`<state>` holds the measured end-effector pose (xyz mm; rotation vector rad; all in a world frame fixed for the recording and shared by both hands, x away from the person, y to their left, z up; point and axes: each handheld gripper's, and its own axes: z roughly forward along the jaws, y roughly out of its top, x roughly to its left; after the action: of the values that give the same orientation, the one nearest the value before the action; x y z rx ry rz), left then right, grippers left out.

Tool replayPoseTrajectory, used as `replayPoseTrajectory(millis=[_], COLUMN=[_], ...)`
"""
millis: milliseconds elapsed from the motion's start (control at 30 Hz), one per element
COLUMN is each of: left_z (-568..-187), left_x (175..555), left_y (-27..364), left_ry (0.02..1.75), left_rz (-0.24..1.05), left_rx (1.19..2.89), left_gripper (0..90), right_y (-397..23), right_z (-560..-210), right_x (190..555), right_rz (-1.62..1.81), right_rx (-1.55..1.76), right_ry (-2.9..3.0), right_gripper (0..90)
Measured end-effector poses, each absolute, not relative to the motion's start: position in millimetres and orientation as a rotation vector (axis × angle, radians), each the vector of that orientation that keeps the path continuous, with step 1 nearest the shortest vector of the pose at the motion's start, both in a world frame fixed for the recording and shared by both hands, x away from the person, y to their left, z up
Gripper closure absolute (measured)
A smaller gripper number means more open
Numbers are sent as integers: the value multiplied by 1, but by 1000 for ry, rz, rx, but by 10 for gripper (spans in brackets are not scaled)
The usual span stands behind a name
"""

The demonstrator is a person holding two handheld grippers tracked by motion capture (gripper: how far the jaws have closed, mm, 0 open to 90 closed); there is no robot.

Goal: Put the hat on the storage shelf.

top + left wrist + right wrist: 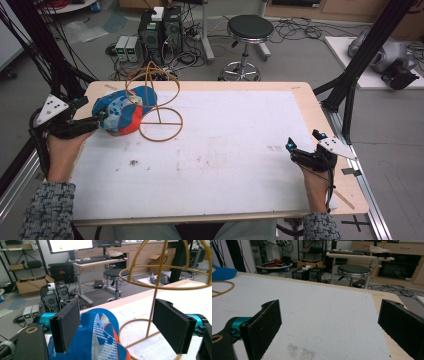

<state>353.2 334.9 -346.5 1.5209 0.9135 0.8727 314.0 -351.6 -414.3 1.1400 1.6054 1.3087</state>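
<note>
A blue, orange and white cap (121,112) lies at the table's left, against a gold wire stand (159,100) with a ring base and a hooped top. My left gripper (98,117) is open right at the cap's left side. In the left gripper view the cap (100,337) sits low between the jaws, against the left pad (66,325), and the stand's upright (155,295) rises just inside the right pad; the left gripper (120,326) holds nothing. My right gripper (303,142) rests open near the right edge, and in its own view the right gripper (332,323) frames bare mat.
A white mat (225,145) covers most of the wooden table (320,120). Faint crumbs or stains (134,162) mark the mat. Behind the table stand a black stool (249,30), computer towers (160,30) and cables on the floor. Black frame posts (365,55) flank both sides.
</note>
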Motion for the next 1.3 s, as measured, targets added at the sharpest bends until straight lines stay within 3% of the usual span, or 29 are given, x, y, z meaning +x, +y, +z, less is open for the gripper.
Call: replayPoseTrajectory(millis=[500, 667, 1300], left_z=[-377, -382, -399], left_x=[403, 411, 431], left_y=[343, 340, 340], left_ry=[937, 938, 1000], left_rz=[896, 960, 896], left_rx=[1477, 1516, 1587], left_gripper=[301, 332, 446], right_y=[-352, -352, -353], right_z=[-414, -414, -415], right_x=[314, 314, 316], right_rz=[1321, 1318, 1308], right_rx=[1148, 1147, 1143], right_ry=[1598, 1604, 1621], right_gripper=[41, 41, 45])
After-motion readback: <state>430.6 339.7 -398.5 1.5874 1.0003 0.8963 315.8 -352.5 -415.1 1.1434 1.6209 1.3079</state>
